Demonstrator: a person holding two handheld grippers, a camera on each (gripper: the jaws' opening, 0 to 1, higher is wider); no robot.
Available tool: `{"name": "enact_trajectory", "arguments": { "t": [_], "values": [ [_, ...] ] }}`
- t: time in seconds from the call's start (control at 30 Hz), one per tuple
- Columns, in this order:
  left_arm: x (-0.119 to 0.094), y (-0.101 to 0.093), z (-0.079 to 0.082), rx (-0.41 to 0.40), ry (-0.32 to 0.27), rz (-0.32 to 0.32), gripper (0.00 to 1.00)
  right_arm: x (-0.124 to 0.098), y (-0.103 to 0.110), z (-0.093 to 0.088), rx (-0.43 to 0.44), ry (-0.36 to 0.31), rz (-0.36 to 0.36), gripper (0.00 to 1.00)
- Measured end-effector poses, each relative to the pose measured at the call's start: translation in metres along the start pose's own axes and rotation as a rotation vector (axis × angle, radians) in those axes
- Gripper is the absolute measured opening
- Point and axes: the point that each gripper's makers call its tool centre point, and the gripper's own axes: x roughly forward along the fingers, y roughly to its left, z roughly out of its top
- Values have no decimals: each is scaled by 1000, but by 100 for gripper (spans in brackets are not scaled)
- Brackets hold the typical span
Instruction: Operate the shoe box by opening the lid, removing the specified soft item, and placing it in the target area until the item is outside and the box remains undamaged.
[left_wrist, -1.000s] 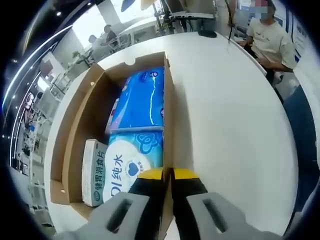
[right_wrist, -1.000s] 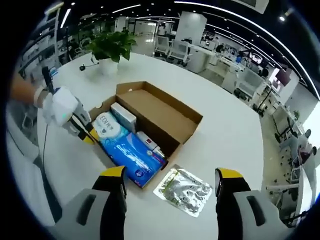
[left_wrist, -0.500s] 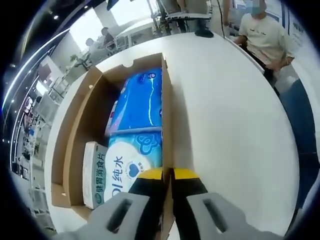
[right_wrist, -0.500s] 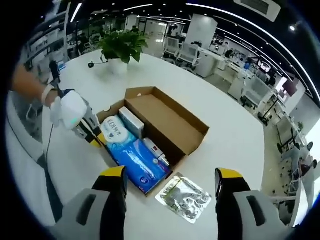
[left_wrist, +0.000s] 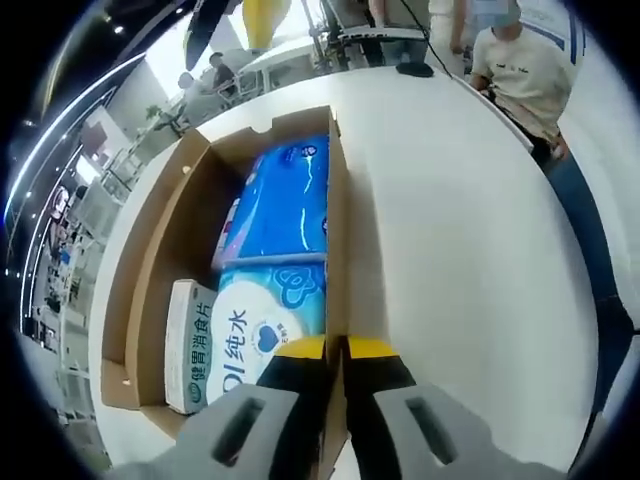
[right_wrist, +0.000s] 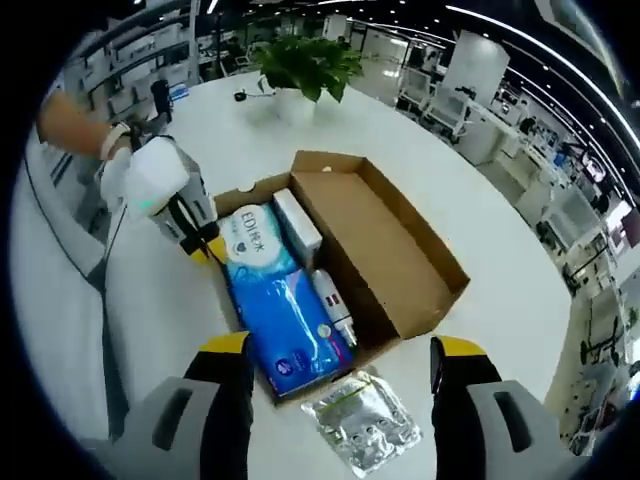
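1. Both views are bright and evenly lit; long ceiling light strips (right_wrist: 560, 60) in the right gripper view run overhead as thin white lines.
2. In the left gripper view the windows (left_wrist: 190, 45) at the far end are blown out to white.
3. The white worktop (left_wrist: 450, 250) glares softly, with faint shadows beside the shoe box (left_wrist: 338, 230).
4. Fisheye distortion bends straight edges strongly toward the rims; far furniture is small and soft.
5. The near fingers (left_wrist: 300, 350) look slightly blurred; the box contents are sharp.
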Motion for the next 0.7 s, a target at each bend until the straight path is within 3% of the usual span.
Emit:
{"name": "enact_trajectory", "arguments": {
  "t": [0.07,0.2,0.3,0.37,0.4,0.47,0.53,0.6,0.63,0.7],
  "values": [
    [0,0,0,5,-8,-8,4,-2,0,4,-4,-2,-1,73],
    [0,-1,0,49,-12,17,4,-18,10,29,-97,12,-5,73],
    [-1,0,1,57,-15,-3,4,-4,-4,40,-142,-1,37,73],
    [0,0,1,51,-19,-7,4,21,-3,51,-192,-8,128,73],
    [0,0,1,42,-17,2,4,40,-3,52,-269,2,192,73],
    [0,0,0,29,-18,9,4,63,6,43,-383,66,268,73],
    [-1,1,0,15,-13,17,4,75,33,38,-525,93,395,72],
    [-1,2,0,15,-9,18,4,82,50,21,-701,138,495,72],
    [0,2,0,17,-6,21,4,84,52,20,-688,139,504,72],
    [-1,1,-1,18,-1,33,5,98,57,6,-724,204,536,72]
  ]
}}
